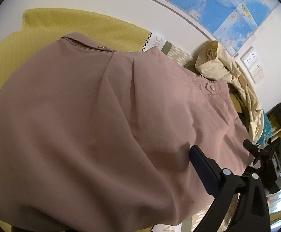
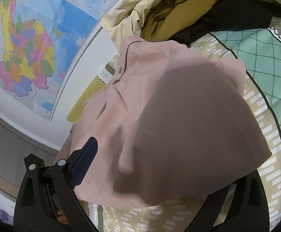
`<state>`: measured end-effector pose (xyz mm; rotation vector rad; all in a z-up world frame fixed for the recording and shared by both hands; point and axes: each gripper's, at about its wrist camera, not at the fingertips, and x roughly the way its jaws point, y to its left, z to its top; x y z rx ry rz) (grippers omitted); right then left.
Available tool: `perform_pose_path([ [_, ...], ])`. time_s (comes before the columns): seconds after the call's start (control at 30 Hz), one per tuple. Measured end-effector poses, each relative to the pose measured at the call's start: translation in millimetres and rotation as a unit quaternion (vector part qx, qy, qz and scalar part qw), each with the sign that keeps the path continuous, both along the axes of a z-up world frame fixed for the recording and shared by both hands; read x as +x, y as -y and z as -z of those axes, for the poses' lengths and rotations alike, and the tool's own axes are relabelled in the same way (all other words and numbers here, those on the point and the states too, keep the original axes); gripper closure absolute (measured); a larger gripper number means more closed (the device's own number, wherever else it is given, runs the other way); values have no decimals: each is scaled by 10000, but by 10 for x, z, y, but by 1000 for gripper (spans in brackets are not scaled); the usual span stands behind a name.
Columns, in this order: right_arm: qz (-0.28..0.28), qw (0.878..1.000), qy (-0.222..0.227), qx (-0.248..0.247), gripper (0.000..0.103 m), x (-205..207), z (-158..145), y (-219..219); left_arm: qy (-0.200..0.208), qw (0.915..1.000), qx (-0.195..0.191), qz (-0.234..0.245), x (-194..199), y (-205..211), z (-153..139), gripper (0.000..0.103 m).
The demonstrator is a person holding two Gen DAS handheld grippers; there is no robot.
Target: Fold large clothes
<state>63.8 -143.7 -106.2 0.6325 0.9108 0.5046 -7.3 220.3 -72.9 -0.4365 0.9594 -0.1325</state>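
Note:
A large dusty-pink garment (image 1: 94, 119) with a buttoned waistband fills the left wrist view and drapes over my left gripper (image 1: 159, 185); only one dark finger (image 1: 202, 166) shows, the other is under the cloth. In the right wrist view the same pink garment (image 2: 169, 116) hangs over my right gripper (image 2: 132, 166); one dark finger (image 2: 84, 164) shows at its left, the other is hidden. Both grippers appear shut on the fabric, holding it above the bed.
A patterned bedspread (image 2: 266, 131) lies below, with a mustard-yellow cloth (image 1: 43, 31) on it. A pile of cream, yellow and black clothes (image 2: 159, 7) sits at the far side by the wall with maps (image 2: 30, 44). The right gripper's body (image 1: 272, 158) shows in the left wrist view.

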Motion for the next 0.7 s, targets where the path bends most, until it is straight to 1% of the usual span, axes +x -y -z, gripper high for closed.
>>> perform_pose_path([
  [0.17, -74, 10000, -14, -15, 11, 25, 4, -3, -10, 9998, 180, -13, 18, 44, -3, 7],
  [0.43, -162, 9999, 20, 31, 9, 77, 18, -15, 13, 9996, 288, -44, 51, 64, 5, 7],
  [0.63, -62, 9999, 15, 161, 7, 132, 34, -15, 15, 9992, 400, 81, 122, 81, 8, 7],
  [0.7, -39, 9999, 11, 152, 7, 160, 36, -27, -16, 9992, 380, 89, 152, 69, 7, 7],
])
